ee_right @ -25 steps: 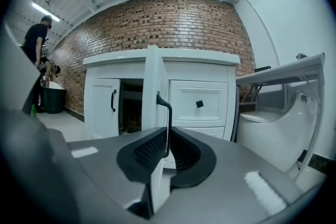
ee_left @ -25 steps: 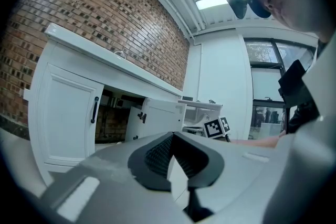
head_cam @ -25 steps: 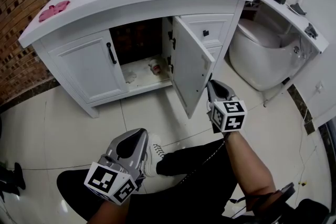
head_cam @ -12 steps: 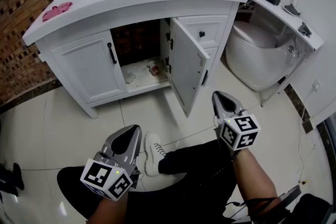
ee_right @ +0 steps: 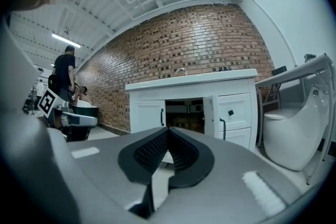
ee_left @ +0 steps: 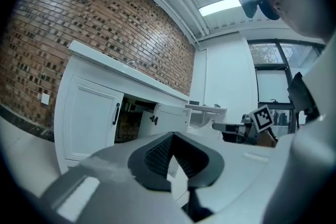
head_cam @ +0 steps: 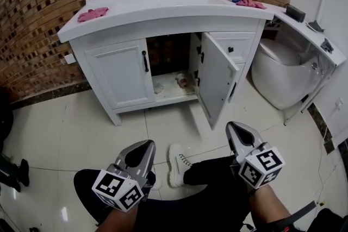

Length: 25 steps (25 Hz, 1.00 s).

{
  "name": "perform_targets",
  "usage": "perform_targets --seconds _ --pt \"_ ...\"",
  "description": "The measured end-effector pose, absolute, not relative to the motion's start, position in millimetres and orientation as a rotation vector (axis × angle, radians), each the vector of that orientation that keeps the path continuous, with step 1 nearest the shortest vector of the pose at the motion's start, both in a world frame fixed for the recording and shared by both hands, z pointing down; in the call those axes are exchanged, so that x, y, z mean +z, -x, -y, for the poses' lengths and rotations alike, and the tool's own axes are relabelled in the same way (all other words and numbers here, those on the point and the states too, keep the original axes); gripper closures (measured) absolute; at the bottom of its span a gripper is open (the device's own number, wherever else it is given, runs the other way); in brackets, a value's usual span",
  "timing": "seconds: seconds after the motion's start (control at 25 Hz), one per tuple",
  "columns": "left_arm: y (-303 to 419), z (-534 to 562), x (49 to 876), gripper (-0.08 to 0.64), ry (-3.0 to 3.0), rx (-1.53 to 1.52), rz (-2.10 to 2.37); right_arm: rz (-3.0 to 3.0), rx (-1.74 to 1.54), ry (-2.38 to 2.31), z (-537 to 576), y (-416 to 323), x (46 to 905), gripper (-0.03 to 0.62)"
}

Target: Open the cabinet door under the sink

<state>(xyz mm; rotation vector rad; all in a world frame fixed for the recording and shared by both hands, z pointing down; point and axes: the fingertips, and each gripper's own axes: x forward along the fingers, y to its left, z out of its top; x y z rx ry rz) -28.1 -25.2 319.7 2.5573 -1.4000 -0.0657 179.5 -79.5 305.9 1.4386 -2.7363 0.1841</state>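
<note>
Two doors front the cabinet under the sink in the head view. The left one is closed, and the right cabinet door stands swung wide, its edge facing the person and the dark interior showing behind it. The left gripper and right gripper both hang low over the person's lap, well apart from the door and holding nothing.

The left gripper view shows that gripper's jaws pressed together on nothing, with the open door far ahead.

In the right gripper view, the jaws are likewise pressed together and empty. The cabinet door is ajar beside the drawer front, well away.

The opening looks done to me; the step in hand is the retreat, and the next move likely calls only for bringing both grippers to rest.

A second ago the right gripper was just beside the door's free edge. It has since drawn back towards the knee, and the door's swing is unchanged.
</note>
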Motion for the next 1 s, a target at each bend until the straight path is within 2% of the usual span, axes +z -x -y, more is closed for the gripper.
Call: perform_targets --seconds 0.44,1.0 --pt "56 -15 315 0.554 -2.581 -0.046 1.492 2.756 0.151 -1.137 16 -114 317 0.584" --pt "57 -32 317 0.554 -2.580 -0.049 1.494 2.764 0.160 -1.114 7 -111 323 0.584"
